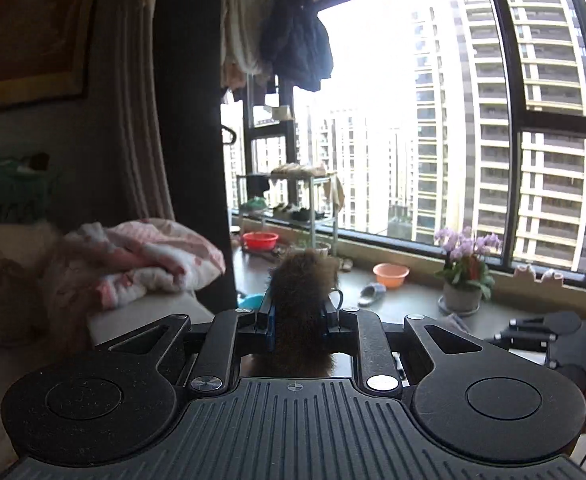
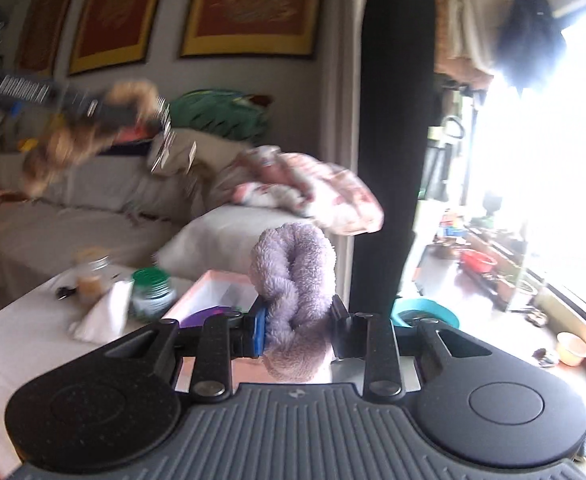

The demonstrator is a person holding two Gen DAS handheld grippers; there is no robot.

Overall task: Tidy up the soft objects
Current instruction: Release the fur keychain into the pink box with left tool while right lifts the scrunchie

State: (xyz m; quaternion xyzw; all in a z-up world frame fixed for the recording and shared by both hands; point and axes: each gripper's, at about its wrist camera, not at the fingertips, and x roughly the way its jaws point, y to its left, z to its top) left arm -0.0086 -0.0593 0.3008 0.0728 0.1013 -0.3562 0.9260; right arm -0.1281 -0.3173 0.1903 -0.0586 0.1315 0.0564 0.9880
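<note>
My left gripper point(image 1: 297, 312) is shut on a brown furry plush toy point(image 1: 301, 300) and holds it up in the air, facing the window. In the right wrist view the left gripper point(image 2: 105, 112) and its brown plush point(image 2: 53, 148) show blurred at the upper left, above the sofa. My right gripper point(image 2: 299, 320) is shut on a lilac fluffy plush point(image 2: 293, 276), held above a white table point(image 2: 21, 340). A pink-rimmed box point(image 2: 213, 292) with something purple inside stands on the table just below and left of the lilac plush.
A pink-and-white blanket point(image 1: 145, 256) lies on the sofa arm point(image 2: 221, 232). A jar point(image 2: 93, 276), a green-lidded jar point(image 2: 151, 288) and a white tissue point(image 2: 101, 316) stand on the table. A dark pillar point(image 2: 393, 120), a flower pot point(image 1: 463, 280) and basins point(image 1: 391, 274) sit by the window.
</note>
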